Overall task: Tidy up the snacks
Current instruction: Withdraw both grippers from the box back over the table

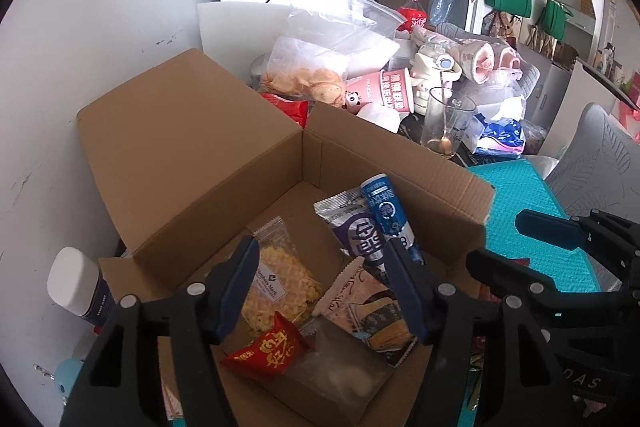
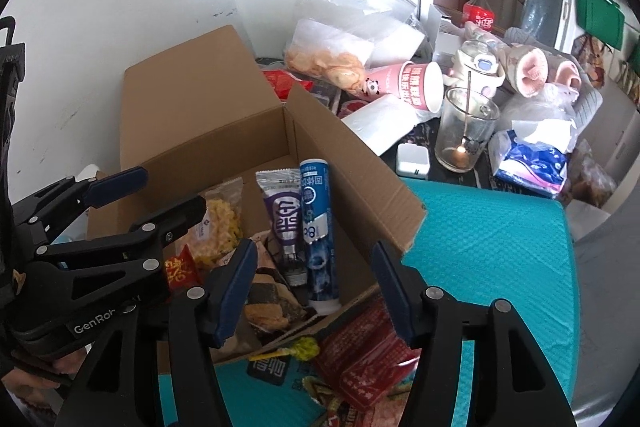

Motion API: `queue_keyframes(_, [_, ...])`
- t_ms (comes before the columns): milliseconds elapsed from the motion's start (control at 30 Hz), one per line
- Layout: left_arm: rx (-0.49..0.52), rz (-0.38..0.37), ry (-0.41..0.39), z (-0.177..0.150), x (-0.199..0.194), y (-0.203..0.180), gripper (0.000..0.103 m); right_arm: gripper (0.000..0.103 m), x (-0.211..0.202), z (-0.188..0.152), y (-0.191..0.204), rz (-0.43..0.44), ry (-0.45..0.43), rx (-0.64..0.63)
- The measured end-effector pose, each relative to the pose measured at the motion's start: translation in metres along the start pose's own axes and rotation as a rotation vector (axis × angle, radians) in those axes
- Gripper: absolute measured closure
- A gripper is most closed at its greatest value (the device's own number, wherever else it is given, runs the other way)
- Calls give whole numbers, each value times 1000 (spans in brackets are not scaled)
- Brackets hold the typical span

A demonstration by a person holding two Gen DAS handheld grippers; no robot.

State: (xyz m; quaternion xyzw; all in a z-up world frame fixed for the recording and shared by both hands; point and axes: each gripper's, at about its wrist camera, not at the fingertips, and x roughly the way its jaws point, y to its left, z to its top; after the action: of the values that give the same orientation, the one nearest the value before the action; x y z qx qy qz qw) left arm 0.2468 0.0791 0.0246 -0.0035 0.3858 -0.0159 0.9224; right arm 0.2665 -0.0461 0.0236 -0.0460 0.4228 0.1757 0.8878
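- Open brown cardboard box (image 1: 192, 163) sits on the teal padded mat (image 2: 500, 247), against the white wall; flaps up, far-left flap tall.
- Already in the box: clear packet of yellow crisps (image 1: 276, 287), small red packet with gold lettering (image 1: 268, 349), purple-and-silver sachet (image 2: 282, 219), blue-and-white tube (image 2: 316, 227) leaning on the right wall, pale wrapper with a dark seaweed-style picture (image 1: 372, 311), and a cloudy clear bag (image 1: 344, 367) at the near edge.
- Left gripper (image 1: 324, 291) hangs over the box interior, angled down; jaws spread, nothing between the pads. We judge it has let go of something, but which packet, we cannot tell.
- Right gripper (image 2: 316, 291) hovers at the box's near-right corner, jaws also spread and empty.
- Still outside, so we judge the task part done: red printed packets (image 2: 368, 359) and a small yellow-wrapped sweet (image 2: 302, 347) on the mat just near of the box, below the right gripper.
- Next step as we read it: right gripper picks a red packet.
- Doing it well: drop straight onto one packet, pinch it across the short side, lift clear of the low near flap before going in.
- Place it into the free floor at the far-left corner, flat, not on top of the leaning tube.
- Keep the left gripper out of the way; the two are close together over the box.
- Far clutter, drinking glass with a spoon (image 2: 466, 135) and pink paper cup (image 2: 412, 87), is not our target; leave it.
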Motion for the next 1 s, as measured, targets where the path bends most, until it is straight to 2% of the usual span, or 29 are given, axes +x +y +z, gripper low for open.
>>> queue_keyframes(500, [80, -104, -68, -18, -65, -53, 39, 43, -76, -35, -33, -75, -89, 76])
queue_keyframes(733, [121, -164, -94, -39, -101, -71, 39, 43, -113, -61, -38, -108, -125, 96])
queue_keyframes(1000, [181, -190, -106, -69, -134, -89, 39, 42, -144, -100, -35, -142, -149, 117])
